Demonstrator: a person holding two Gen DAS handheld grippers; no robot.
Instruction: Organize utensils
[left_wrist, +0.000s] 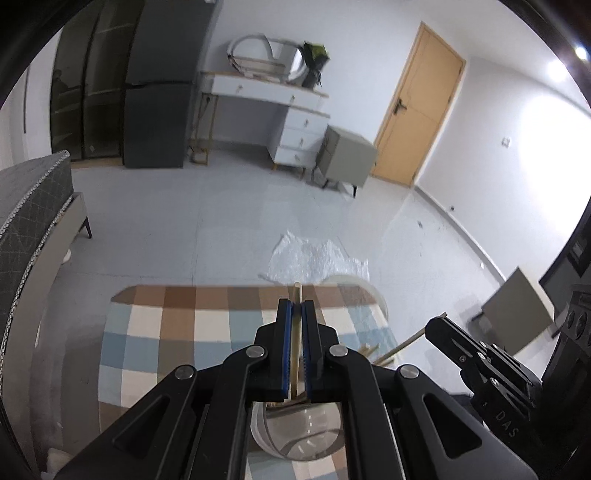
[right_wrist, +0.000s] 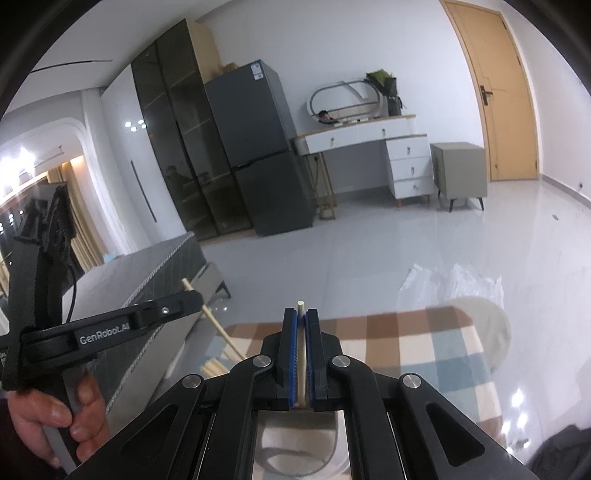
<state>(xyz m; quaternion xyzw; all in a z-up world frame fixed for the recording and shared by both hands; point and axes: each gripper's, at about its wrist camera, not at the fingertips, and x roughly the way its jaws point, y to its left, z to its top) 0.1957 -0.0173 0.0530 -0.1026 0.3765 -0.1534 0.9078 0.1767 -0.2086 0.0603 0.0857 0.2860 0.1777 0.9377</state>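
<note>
Wooden chopsticks sit pinched tight in both grippers, one stick in the left gripper and one stick in the right gripper, each lying along the jaws above the clear cup.

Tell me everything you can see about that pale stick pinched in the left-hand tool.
The pale wooden chopstick is a thin, straight, light-coloured stick that looks like bamboo or wood. The left gripper is shut on it, its blue-lined pads pressing both sides. The blunt tip pokes out just past the fingertips; the lower end runs down toward the clear glass cup below, where it is hidden. In the right wrist view it slants through the gripper, both ends showing. It hangs above the checked tablecloth.
</note>
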